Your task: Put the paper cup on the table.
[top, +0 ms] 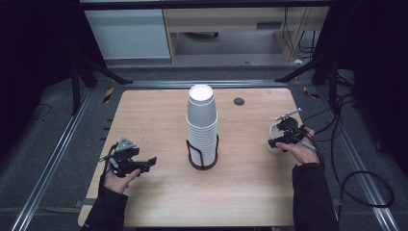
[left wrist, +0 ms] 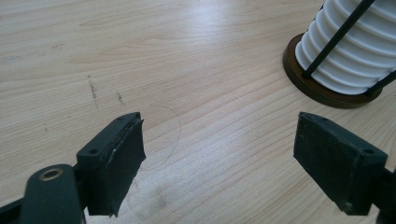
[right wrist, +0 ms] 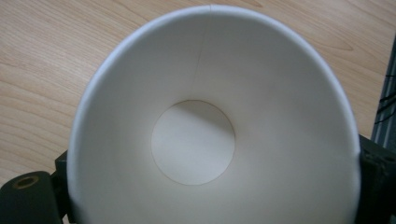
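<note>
Paper cup (right wrist: 212,130) near table edge, cup stack (top: 202,126) well apart.

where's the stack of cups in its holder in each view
High view: stack of cups stands at table centre in its black holder.
Left gripper view: its lower rims and holder base fill the top right corner.
Right gripper view: not in it.
Shared landmark: the wooden table.

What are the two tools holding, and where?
The right tool grips a paper cup by its sides near the rim. The left tool is open and holds nothing.
</note>
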A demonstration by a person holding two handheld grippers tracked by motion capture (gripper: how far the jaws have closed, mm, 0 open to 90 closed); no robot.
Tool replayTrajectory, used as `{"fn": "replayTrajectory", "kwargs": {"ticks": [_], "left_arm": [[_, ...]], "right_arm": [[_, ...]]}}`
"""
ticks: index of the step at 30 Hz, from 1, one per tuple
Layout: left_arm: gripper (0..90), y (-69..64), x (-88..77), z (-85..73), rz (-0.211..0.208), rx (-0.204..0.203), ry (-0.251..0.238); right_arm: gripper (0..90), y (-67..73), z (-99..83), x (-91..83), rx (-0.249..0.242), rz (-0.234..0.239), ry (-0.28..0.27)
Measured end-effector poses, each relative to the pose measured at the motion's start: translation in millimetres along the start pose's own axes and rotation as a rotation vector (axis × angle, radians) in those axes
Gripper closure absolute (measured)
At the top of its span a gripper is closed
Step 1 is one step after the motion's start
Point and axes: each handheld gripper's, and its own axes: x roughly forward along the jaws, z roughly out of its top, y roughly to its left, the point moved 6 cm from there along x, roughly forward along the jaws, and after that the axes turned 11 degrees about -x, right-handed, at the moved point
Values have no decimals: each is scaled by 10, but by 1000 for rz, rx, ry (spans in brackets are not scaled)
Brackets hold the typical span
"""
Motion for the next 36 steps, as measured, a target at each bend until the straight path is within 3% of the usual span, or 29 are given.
{"fn": "replayTrajectory", "kwargs": {"ticks": [7,22,36], "left_arm": [[155,6,1,-2,-1,0,1],[156,-3,10,-11,-4,6,8],[155,-4,11,-12,-7,9,10]], "right_arm": [[84,19,-20,61,-11,13,30],[55,33,-7,76,-18,30,26],[18,44,62,-21,-11,28,-48]]}}
